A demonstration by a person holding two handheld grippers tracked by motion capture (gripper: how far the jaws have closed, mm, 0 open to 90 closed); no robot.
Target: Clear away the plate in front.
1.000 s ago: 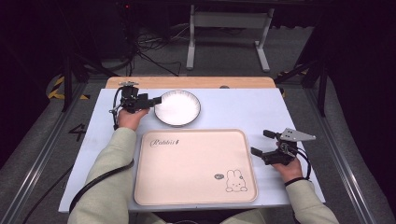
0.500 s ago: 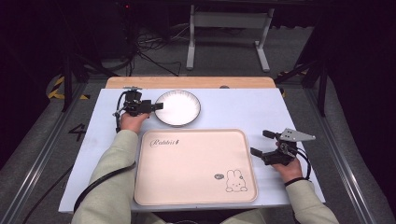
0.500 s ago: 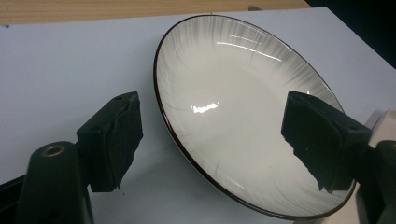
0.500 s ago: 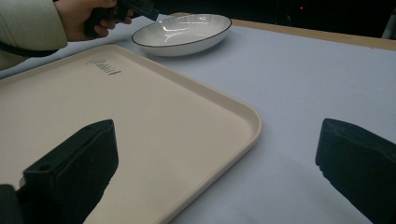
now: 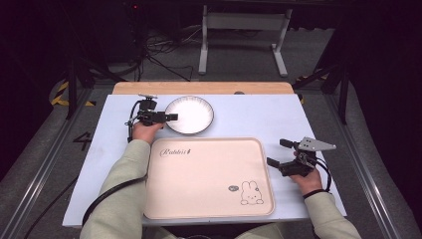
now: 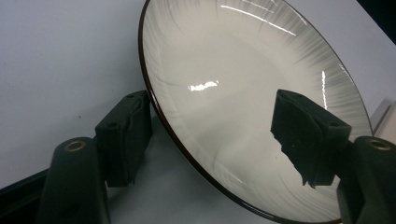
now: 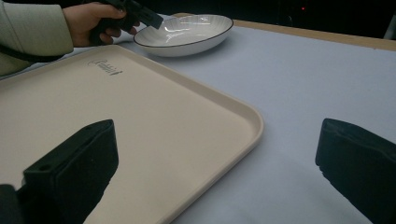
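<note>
I see bare table (image 5: pixel 259 117) right of the plate (image 5: pixel 191 115) for passing; the tray (image 5: pixel 209 177) blocks the space just below it.

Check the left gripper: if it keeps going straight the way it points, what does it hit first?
The plate. The left gripper straddles its near rim, one jaw outside, one over the bowl, closing but not yet pressing, so the rim likely meets it first.

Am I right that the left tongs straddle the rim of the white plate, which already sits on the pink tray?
Not quite: the white plate sits on the table beyond the pink tray, not on it, as the high view shows. The left tongs do straddle its rim, jaws just closing, not yet pressing.
</note>
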